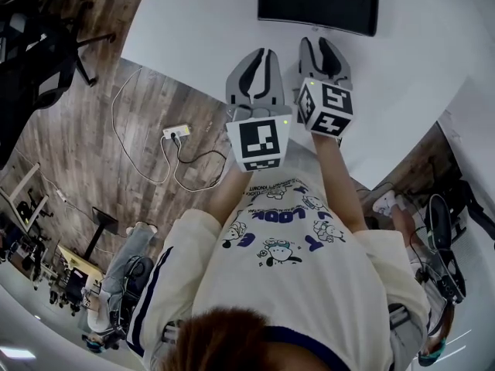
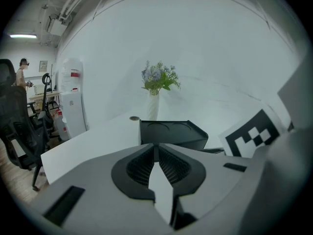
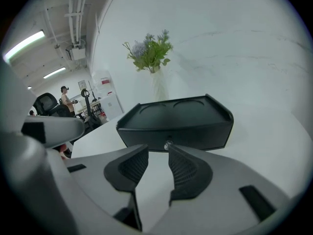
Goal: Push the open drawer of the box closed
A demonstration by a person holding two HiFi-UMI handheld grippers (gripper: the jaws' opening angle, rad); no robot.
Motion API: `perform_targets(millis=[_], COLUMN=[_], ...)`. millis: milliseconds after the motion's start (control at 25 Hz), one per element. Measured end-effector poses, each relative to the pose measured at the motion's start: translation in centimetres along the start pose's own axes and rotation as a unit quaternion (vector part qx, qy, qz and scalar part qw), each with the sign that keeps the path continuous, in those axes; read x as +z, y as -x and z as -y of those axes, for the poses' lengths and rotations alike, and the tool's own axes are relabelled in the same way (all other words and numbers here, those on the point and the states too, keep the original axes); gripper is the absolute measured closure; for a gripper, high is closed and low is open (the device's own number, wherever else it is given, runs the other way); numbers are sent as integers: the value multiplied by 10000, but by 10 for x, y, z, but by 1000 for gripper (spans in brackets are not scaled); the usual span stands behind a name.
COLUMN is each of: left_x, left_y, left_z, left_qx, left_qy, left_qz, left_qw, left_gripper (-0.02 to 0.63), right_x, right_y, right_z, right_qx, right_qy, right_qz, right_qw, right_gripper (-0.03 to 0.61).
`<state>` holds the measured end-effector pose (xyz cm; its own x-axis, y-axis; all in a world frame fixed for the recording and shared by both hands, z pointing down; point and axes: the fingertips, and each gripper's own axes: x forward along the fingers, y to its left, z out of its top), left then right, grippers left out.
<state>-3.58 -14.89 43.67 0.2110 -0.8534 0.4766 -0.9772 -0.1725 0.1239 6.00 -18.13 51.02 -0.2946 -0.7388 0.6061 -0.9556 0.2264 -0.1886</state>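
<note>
Right gripper (image 3: 157,152) jaws apart, box (image 3: 176,121) front edge just ahead

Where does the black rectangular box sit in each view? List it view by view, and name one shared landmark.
Head view: the black rectangular box is at the top edge, right of centre.
Left gripper view: the box is at centre, just above the jaws.
Right gripper view: the box is at centre, close above the jaws.
Shared landmark: the white vase of flowers behind the box, in both gripper views only.
</note>
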Motion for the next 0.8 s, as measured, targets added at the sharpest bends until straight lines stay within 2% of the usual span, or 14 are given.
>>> perform_targets(millis=[80, 200, 400, 800], left_x=[11, 29, 52, 84], left_y=[4, 10, 30, 76], left_z=[-1, 1, 8, 24], left_qx=[-14, -42, -86, -163], left_qy=[-7, -57, -132, -259], left_qz=[120, 358, 669, 1196], left_qw=[9999, 9993, 9976, 9924], left_gripper=[574, 575, 574, 574], right_x=[13, 34, 58, 88], right_y=[16, 37, 71, 131], right_z=[-12, -18, -23, -39], right_qx=[83, 47, 7, -7], right_qy=[16, 14, 53, 202], right_qz=[166, 498, 973, 1634], right_qw=[9998, 9987, 9952, 9863], right_gripper=[438, 492, 523, 534])
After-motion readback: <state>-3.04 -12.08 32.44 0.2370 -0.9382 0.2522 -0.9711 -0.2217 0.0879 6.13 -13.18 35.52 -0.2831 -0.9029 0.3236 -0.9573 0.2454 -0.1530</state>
